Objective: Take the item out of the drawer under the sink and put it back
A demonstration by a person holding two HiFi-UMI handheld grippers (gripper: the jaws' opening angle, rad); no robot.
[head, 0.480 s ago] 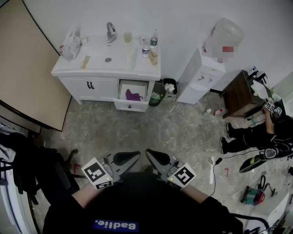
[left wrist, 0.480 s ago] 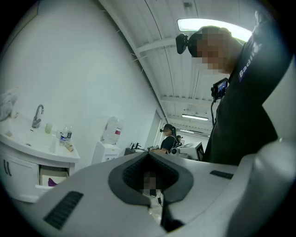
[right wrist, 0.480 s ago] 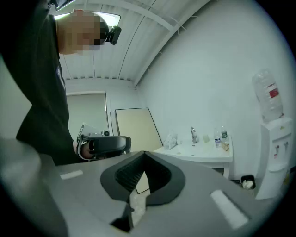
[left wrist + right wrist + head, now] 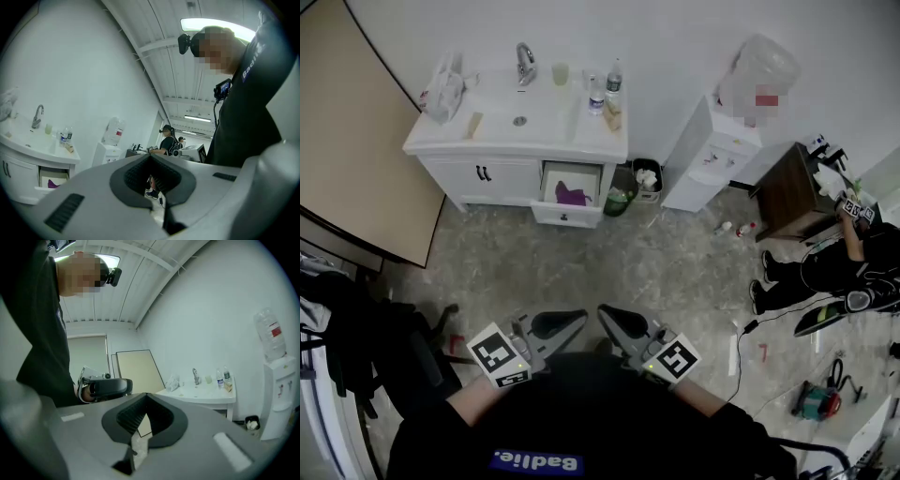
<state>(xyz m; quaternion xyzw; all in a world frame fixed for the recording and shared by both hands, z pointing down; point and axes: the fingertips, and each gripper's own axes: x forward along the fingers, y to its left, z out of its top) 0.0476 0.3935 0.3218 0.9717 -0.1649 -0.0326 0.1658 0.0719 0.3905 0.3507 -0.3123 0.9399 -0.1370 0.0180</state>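
- Head view: grey mottled floor [image 4: 609,262]. White vanity [image 4: 450,178] with a sink [image 4: 520,120] stands against the far wall. Its drawer [image 4: 567,215] is pulled open, with the purple item [image 4: 573,195] lying inside. My left gripper [image 4: 567,322] and right gripper [image 4: 619,323] are held at my body, well apart from the drawer.
- Left gripper view: jaws pressed together, nothing between them. The purple item [image 4: 53,184] is low at far left, across the room.
- Right gripper view: jaws pressed together, empty. The vanity top [image 4: 206,393] lies off to the right, well apart.
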